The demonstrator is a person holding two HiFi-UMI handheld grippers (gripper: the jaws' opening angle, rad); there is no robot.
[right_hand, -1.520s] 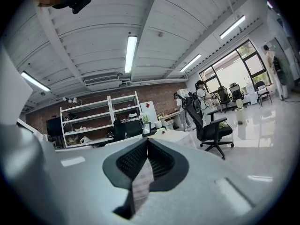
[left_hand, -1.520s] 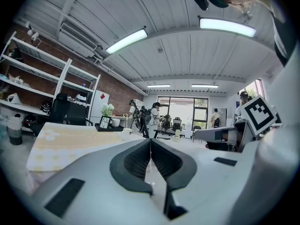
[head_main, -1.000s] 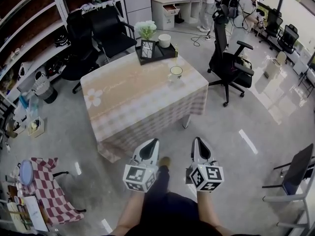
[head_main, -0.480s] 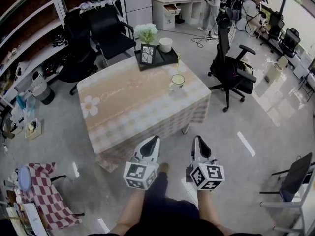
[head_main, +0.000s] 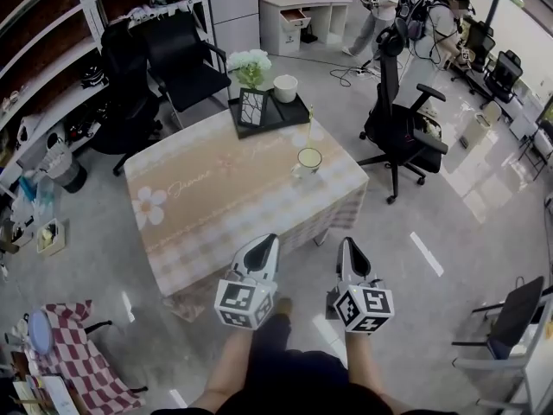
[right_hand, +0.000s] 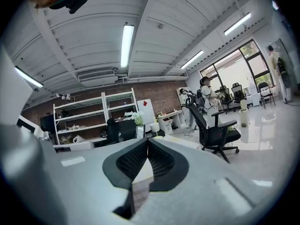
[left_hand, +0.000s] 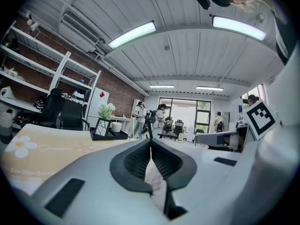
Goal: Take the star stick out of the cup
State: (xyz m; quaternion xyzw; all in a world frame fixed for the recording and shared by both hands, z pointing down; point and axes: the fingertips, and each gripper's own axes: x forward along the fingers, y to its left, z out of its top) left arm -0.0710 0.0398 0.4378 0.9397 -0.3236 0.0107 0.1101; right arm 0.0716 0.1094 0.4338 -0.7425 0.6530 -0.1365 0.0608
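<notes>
Though the counter (head_main: 216,201) fills mid-frame under a beige flower-print cloth, neither gripper touches it; both sit over the floor at its near edge. A black office chair (head_main: 399,124) stands off its right side. A black tray (head_main: 292,111) sits on the far corner. Left gripper (head_main: 270,241): jaws pressed together, empty. Right gripper (head_main: 346,243): jaws pressed together, empty. The cup (head_main: 308,160) stands on the counter just in front of the tray, well apart from both grippers. The star stick (head_main: 310,128) stands upright in the cup.
</notes>
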